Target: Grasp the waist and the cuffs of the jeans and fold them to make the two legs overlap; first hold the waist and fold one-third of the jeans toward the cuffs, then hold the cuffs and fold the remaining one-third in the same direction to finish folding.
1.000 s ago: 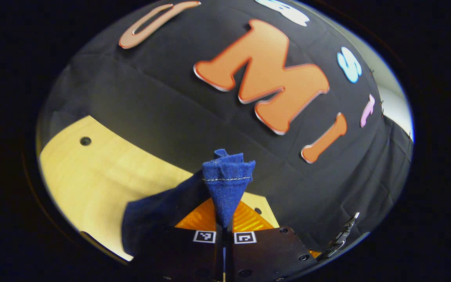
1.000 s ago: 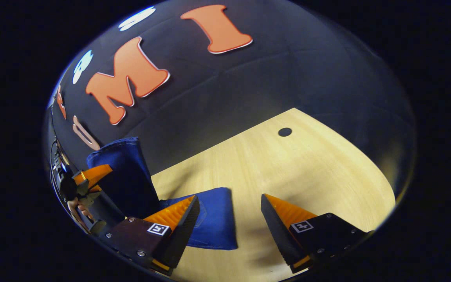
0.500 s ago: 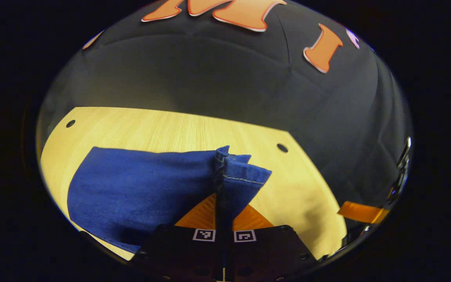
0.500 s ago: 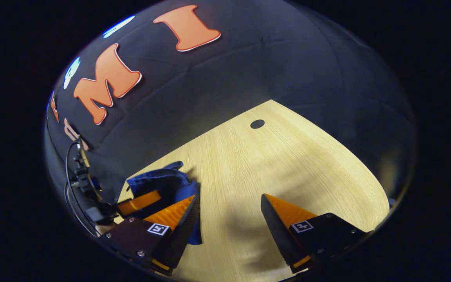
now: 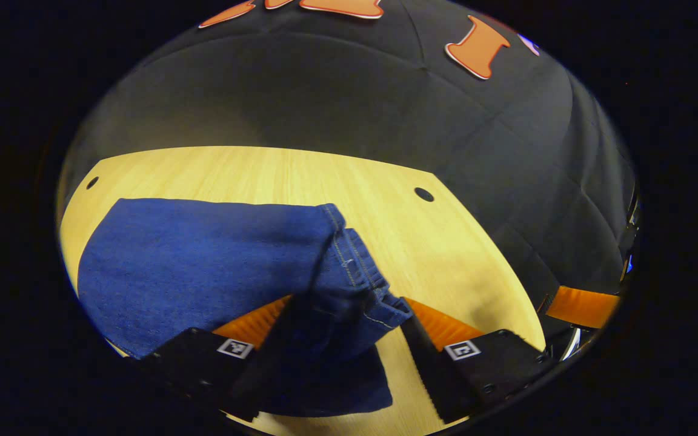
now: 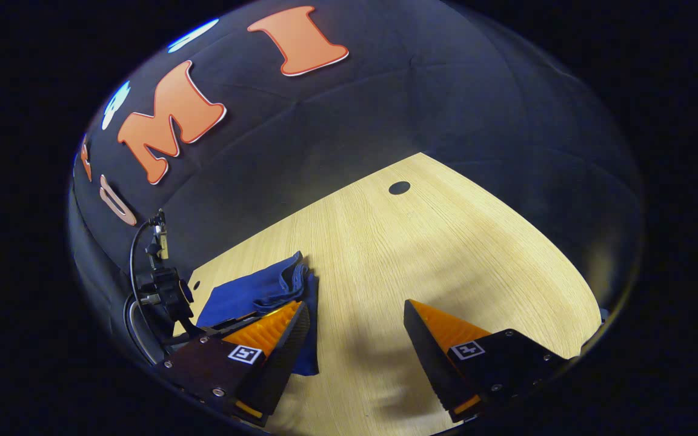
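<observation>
Jeans (image 5: 203,260) lying folded on wooden table (image 5: 300,175), stretching ahead & to left of left gripper (image 5: 349,333). Hemmed cuff end (image 5: 361,284) bunched between its spread fingers, not pinched, w/ gap on the right-hand side; prob just set down atop the stack. Right gripper (image 6: 355,330) also spread wide, nothing between fingers, jeans just beside its left finger (image 6: 276,333); parked clear so cloth settles. Last fold looks done.

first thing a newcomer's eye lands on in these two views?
The blue jeans, folded flat on the pale wooden table, their stitched cuffs bunched between the open fingers of the left hand-held gripper. In the right gripper view, the right hand-held gripper stands wide open over bare table beside the jeans' edge.
</observation>
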`<state>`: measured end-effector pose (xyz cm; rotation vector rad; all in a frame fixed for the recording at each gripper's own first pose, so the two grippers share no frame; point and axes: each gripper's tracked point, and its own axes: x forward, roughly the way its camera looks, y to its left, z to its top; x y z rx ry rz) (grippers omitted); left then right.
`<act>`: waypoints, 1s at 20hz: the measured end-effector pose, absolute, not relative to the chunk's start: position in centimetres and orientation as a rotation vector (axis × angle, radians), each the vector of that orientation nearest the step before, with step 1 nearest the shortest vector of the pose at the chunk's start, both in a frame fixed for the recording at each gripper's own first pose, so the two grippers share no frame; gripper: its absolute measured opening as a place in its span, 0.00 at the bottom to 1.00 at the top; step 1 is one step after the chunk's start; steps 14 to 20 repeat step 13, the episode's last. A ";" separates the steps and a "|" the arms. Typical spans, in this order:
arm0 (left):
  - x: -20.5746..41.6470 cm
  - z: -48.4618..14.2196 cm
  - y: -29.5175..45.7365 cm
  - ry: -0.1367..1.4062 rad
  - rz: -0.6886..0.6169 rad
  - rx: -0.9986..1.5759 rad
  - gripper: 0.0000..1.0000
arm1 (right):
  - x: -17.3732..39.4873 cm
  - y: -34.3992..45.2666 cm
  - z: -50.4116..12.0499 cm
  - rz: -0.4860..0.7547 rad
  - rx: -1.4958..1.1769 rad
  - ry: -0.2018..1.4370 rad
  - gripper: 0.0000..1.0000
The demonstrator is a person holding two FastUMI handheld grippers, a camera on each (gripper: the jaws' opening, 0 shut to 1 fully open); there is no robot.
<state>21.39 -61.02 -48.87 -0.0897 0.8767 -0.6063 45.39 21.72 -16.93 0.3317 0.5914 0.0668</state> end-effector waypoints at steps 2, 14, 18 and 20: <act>20.7 -48.0 -60.3 0.873 -0.635 -0.065 0.99 | 45.1 22.1 -16.9 0.062 0.318 0.596 0.97; 26.0 -30.7 -37.2 0.477 -0.331 0.013 0.98 | 46.7 21.8 -12.5 0.050 0.081 0.417 0.97; 26.0 -30.7 -37.2 0.477 -0.331 0.013 0.98 | 46.7 21.8 -12.5 0.050 0.081 0.417 0.97; 26.0 -30.7 -37.2 0.477 -0.331 0.013 0.98 | 46.7 21.8 -12.5 0.050 0.081 0.417 0.97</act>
